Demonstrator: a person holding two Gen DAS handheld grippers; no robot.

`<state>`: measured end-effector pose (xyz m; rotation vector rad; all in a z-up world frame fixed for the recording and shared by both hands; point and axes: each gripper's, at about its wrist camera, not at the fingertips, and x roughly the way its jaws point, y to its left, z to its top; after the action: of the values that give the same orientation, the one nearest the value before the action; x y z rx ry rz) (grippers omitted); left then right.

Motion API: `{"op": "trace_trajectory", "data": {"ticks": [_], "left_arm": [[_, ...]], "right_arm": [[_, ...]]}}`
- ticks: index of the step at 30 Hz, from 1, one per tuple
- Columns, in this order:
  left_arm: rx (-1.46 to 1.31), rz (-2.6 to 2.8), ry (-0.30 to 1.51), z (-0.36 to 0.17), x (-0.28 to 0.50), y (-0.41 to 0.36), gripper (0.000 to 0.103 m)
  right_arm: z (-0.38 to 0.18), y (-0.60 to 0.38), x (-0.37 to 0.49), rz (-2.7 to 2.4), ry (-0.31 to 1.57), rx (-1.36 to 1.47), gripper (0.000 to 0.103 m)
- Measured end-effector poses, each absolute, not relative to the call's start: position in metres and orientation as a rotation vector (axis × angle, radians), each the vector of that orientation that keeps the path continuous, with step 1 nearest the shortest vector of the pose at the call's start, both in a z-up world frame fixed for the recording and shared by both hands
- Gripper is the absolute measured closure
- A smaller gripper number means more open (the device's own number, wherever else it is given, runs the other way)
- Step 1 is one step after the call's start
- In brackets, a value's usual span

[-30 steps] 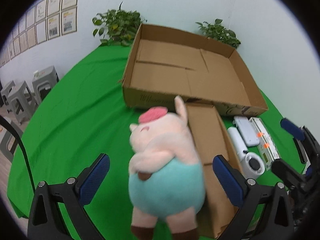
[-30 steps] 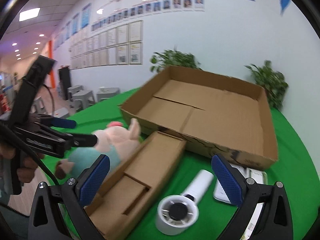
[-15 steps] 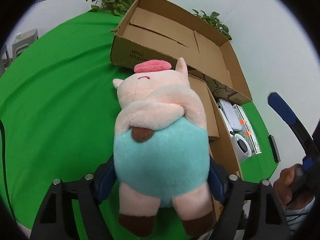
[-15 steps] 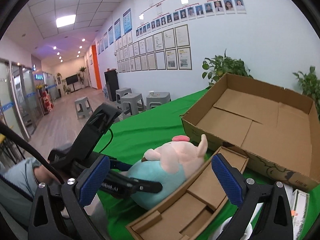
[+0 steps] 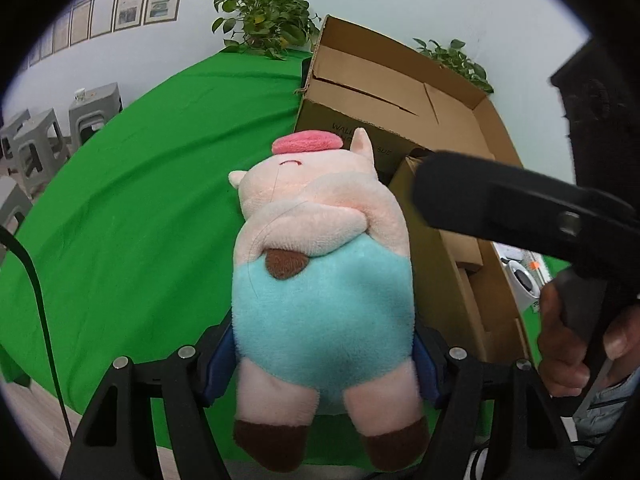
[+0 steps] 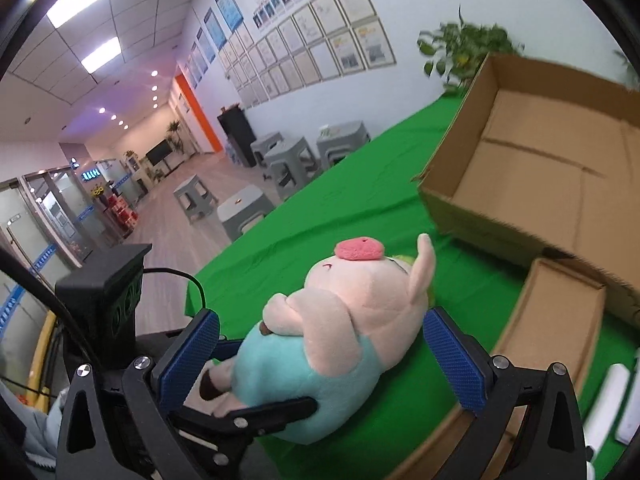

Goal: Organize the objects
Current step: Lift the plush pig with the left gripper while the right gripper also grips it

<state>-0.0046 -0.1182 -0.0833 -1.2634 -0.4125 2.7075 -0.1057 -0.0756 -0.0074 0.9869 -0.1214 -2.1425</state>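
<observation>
Left gripper [image 5: 324,356]: jaws have just been closing and now clamp the plush pig [image 5: 320,280] across its teal belly, the blue pads pressed into both flanks. The pig lies on its back on the green tablecloth [image 5: 140,220], brown-tipped feet toward the gripper, pink snout pointing at the large open cardboard box [image 5: 400,92].

Right gripper [image 6: 320,356]: released, jaws spread wide. Its blue pads [image 6: 452,356] stand either side of the pig's upper body without pressing on it. In the left wrist view one of its black fingers crosses just right of the pig, with the person's hand [image 5: 576,332] on the handle.

Relative to the pig: a smaller flat cardboard box [image 6: 560,328] lies just beside it on the right; the large box sits beyond its head; white items [image 6: 608,408] lie past the smaller box. Potted plants [image 5: 264,20] stand behind the large box, grey stools [image 6: 288,156] off the cloth's left edge.
</observation>
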Motion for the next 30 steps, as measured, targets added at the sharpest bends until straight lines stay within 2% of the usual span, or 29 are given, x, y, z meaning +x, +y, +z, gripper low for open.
{"op": "trace_trajectory", "data": {"ticks": [7,22,26,30], "left_arm": [[-1.228,2.708,-0.349,-0.084,-0.007,-0.113,0.031],[-1.225,2.731,-0.264,-0.082,-0.017,-0.096,0.031],[-1.225,2.752,-0.239,-0.08,-0.016,-0.091,0.032],[-1.181,2.793,-0.214,-0.071,-0.014,-0.089,0.032]], "right_arm": [[-0.04,-0.089,-0.133,-2.138,-0.177,1.223,0.001],[-0.061,-0.087,-0.137,-2.073,-0.14,1.284,0.001],[-0.072,-0.098,-0.134,-2.063,-0.147,1.29,0.006],[-0.07,-0.098,-0.129,-2.06,-0.182,1.244,0.016]]}}
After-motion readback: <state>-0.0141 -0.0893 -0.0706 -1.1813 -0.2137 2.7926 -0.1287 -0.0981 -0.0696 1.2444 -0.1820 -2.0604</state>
